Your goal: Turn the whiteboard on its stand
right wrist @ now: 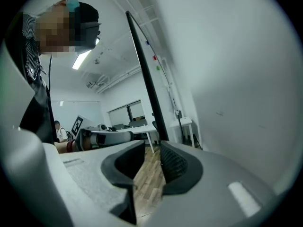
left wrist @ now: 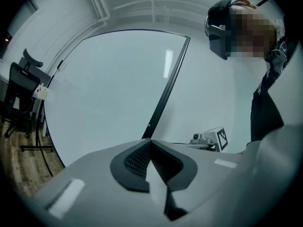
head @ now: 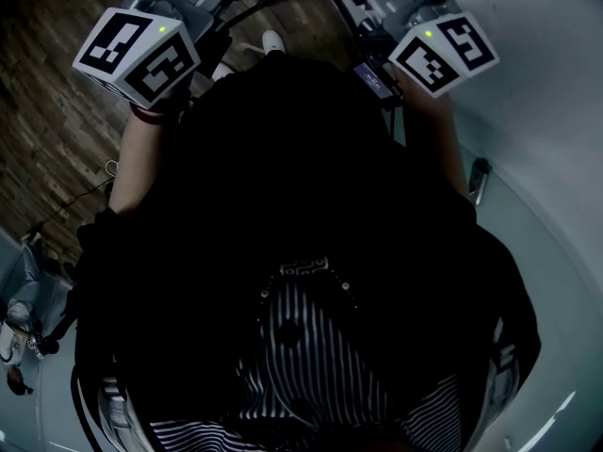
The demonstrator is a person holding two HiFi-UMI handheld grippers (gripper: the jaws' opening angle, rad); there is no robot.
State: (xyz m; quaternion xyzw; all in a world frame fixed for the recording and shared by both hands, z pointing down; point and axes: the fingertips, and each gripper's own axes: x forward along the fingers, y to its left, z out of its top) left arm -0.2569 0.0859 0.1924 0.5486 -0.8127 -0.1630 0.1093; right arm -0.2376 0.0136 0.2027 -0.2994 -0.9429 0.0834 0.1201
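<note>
The whiteboard fills the left gripper view as a big pale panel with a thin black frame. My left gripper is shut on the board's edge where that frame runs down into its jaws. In the right gripper view the same frame stands edge-on, with the board surface to its right. My right gripper is open: wooden floor shows through the gap, and the frame's foot sits at the tip of the right-hand pad. Both marker cubes show at the top of the head view.
A black office chair and the stand's dark legs are left of the board on wooden floor. Desks and a seated person are far back. My dark clothing fills most of the head view.
</note>
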